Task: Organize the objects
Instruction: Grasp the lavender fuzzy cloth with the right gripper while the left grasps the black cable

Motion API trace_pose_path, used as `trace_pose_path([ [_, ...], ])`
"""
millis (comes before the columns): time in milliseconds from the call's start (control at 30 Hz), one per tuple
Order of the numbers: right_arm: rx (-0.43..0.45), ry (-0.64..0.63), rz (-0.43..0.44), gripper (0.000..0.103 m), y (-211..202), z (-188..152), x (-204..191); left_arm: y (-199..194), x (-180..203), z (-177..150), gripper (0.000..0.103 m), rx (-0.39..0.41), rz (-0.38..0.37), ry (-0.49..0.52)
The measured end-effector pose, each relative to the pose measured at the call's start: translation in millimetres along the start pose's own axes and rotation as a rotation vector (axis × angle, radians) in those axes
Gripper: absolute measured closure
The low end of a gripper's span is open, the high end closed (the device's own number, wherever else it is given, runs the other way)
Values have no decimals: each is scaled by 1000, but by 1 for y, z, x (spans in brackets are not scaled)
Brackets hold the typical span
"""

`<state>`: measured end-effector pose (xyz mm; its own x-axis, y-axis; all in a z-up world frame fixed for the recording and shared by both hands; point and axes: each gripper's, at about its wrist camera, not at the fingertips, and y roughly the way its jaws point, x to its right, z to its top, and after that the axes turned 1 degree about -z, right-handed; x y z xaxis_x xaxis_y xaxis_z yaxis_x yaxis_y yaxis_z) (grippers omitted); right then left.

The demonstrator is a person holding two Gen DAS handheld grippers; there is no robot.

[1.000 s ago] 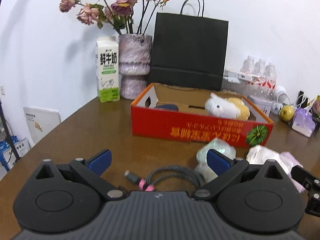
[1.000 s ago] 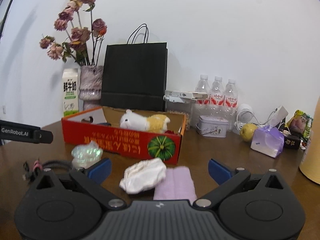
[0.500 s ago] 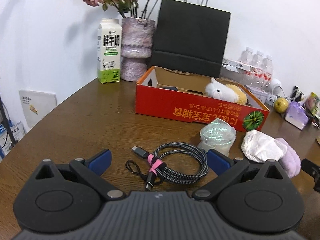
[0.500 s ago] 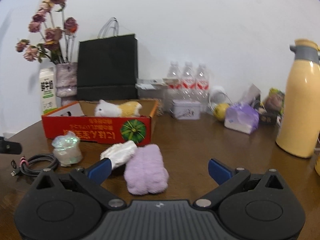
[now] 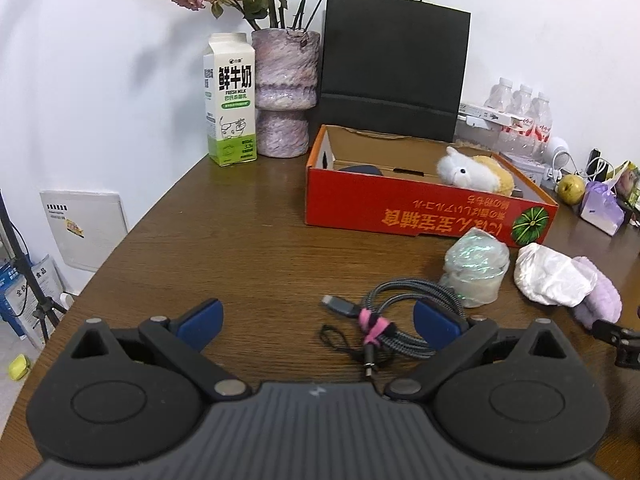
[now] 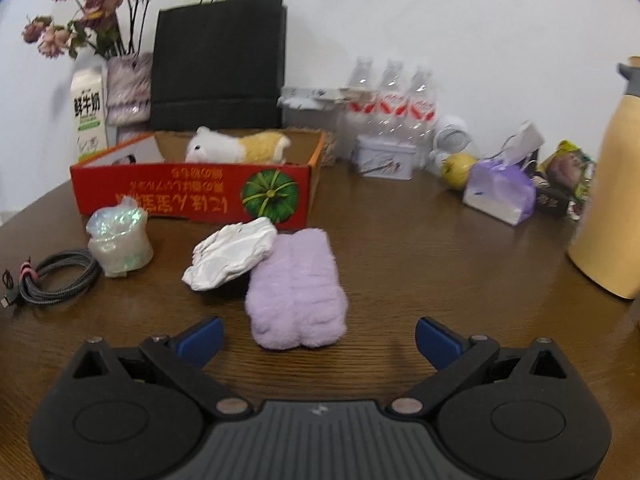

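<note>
I hold both tools above the near edge of the table (image 5: 240, 240). The left gripper (image 5: 318, 322) has its jaws spread wide and grips nothing; the right gripper (image 6: 318, 336) is likewise wide and empty.

Location of the task items:
- The coiled cable (image 5: 404, 320) lies near the front edge, between the left fingertips and partly behind the right-hand one.
- The wrapped roll (image 5: 476, 270) stands just beyond the cable, touching or nearly touching its coil.
- The white cloth (image 6: 232, 252) rests partly on the purple plush (image 6: 298, 280), which lies directly ahead of the right gripper.
- The red box (image 5: 420, 212) sits toward the back, open on top, with a stuffed animal (image 5: 472, 170) and a dark item already inside.

Risks, as I judge them:
1. The cable is bound only by a pink tie (image 5: 374, 326). A pinch on one strand may drag loose ends and the plug across the surface or unwind the coil.
2. The right-hand fingertip is close to the roll. Closing may nudge or topple it.
3. Lifting the plush will carry or spill the cloth lying on it.
4. The plush compresses; a shallow pinch may slip off.

Surface and room: dark brown wood-grain table with a curved left edge. Along the back, against a white wall, stand a milk carton (image 5: 230, 100), a vase (image 5: 284, 92) of dried flowers, a black paper bag (image 5: 394, 60) and water bottles (image 6: 392, 100). A yellow jug (image 6: 612, 200) stands at the right edge.
</note>
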<state>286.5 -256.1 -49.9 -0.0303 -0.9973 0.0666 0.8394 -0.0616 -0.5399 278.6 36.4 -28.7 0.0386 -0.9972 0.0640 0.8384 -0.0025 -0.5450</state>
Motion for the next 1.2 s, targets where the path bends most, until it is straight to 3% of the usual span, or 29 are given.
trace_pose_path([
  [67,-13,0,2,5,10,5,-3,1,-3,0,0,-7,6,-6],
  [133,-36,1,11,14,20,10,-5,2,-3,-1,0,-15,10,-14],
  [200,-69,-4,25,42,30,13,-8,2,-2,-2,0,-18,11,-24],
  [267,-62,4,33,55,32,14,-8,3,2,-3,0,-17,11,-33],
  [567,111,108,59,58,3,8,13,-1,25,-5,0,-6,39,-69],
  [800,255,78,53,58,-19,5,18,-2,43,-7,0,-32,62,-48],
  [1200,296,81,86,58,-15,9,38,15,68,-1,0,-101,60,-6],
])
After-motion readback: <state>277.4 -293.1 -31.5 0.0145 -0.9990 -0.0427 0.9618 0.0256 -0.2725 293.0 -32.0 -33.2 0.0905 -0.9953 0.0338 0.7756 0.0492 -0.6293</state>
